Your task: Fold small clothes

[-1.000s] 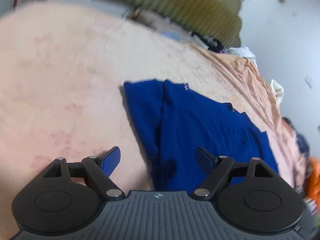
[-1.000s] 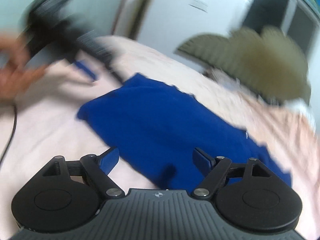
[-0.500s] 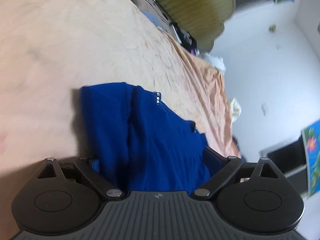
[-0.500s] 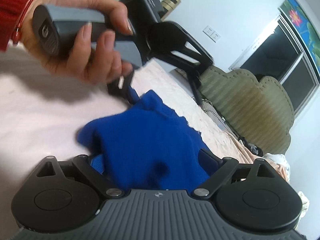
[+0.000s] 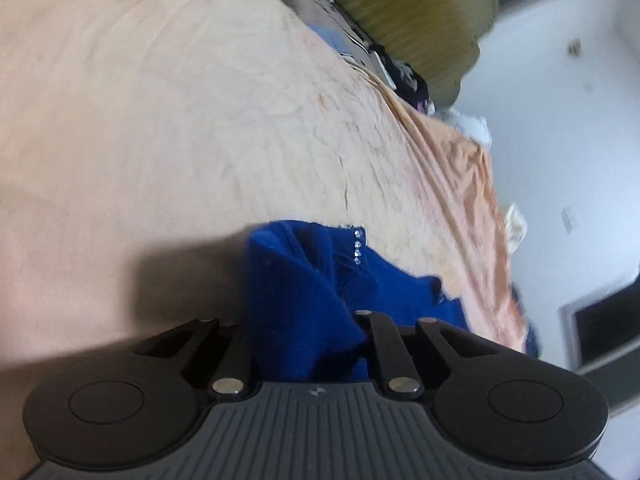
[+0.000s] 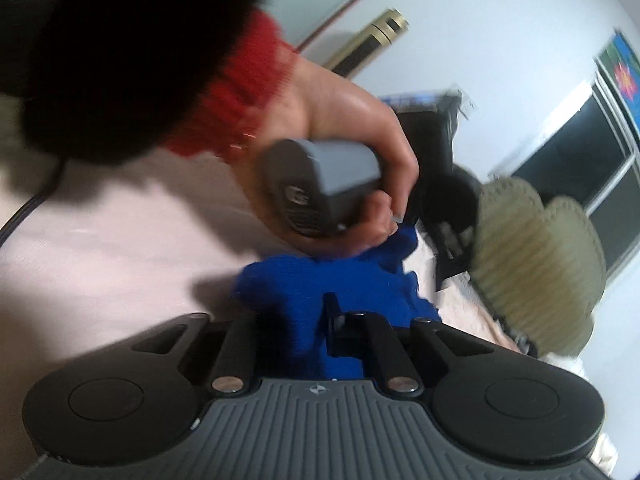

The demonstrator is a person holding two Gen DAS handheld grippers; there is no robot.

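A dark blue knit garment (image 5: 312, 288) with a row of small rhinestones lies bunched on the peach bedsheet (image 5: 180, 140). My left gripper (image 5: 308, 344) is shut on its edge, with cloth filling the gap between the jaws. In the right wrist view the same blue garment (image 6: 304, 292) is pinched in my right gripper (image 6: 316, 340), which is shut on it. The person's hand (image 6: 352, 128) holds the grey handle of the left gripper (image 6: 320, 188) just above the cloth. The fingertips of both grippers are hidden by fabric.
An olive ribbed headboard (image 5: 412, 12) stands at the far end of the bed, also in the right wrist view (image 6: 536, 264). Loose clothes (image 5: 412, 80) lie near it. A white wall (image 5: 560, 140) runs along the bed's right side. A black cable (image 6: 24, 212) crosses the sheet.
Both grippers went from open above the flat garment to shut on its edge. The cloth is now lifted and bunched, and the two grippers have come close together.
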